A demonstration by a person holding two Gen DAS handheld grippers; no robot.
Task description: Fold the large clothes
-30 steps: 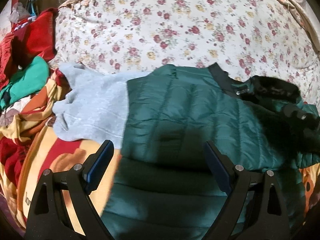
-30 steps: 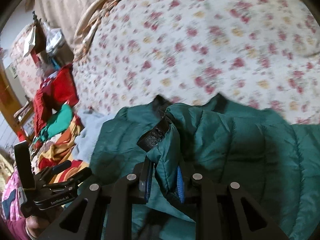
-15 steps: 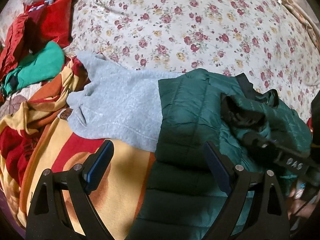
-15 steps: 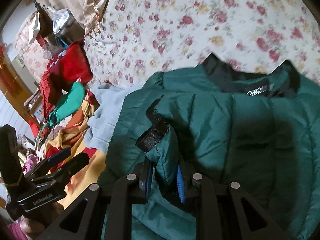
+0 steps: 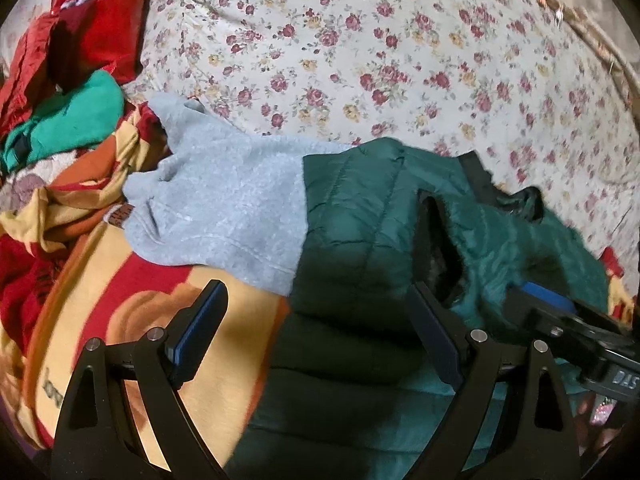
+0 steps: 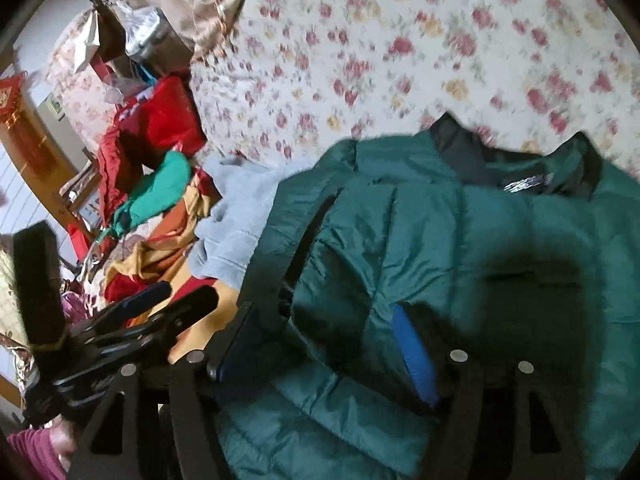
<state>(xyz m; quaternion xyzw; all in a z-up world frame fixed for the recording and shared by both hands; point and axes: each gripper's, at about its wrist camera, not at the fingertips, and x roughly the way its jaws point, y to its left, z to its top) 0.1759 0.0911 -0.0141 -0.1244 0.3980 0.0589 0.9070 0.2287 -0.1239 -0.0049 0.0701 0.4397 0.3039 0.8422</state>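
Note:
A dark green quilted jacket (image 5: 360, 240) with a black collar lies on the bed, one side folded over its middle; it also shows in the right wrist view (image 6: 460, 240). My left gripper (image 5: 316, 320) is open and empty, hovering over the jacket's left edge. My right gripper (image 6: 324, 340) is open just above the folded green fabric, holding nothing. The right gripper also shows in the left wrist view (image 5: 560, 312), and the left gripper in the right wrist view (image 6: 160, 304).
A grey sweatshirt (image 5: 224, 208) lies under the jacket's left side. A pile of red, green and orange clothes (image 5: 60, 128) sits at the left on a yellow and red blanket (image 5: 120, 300). The floral bedspread (image 5: 360, 60) stretches behind.
My right gripper has opened and let go of the green jacket fold it was holding. The fold now lies on the jacket. The left gripper stayed open and shifted little.

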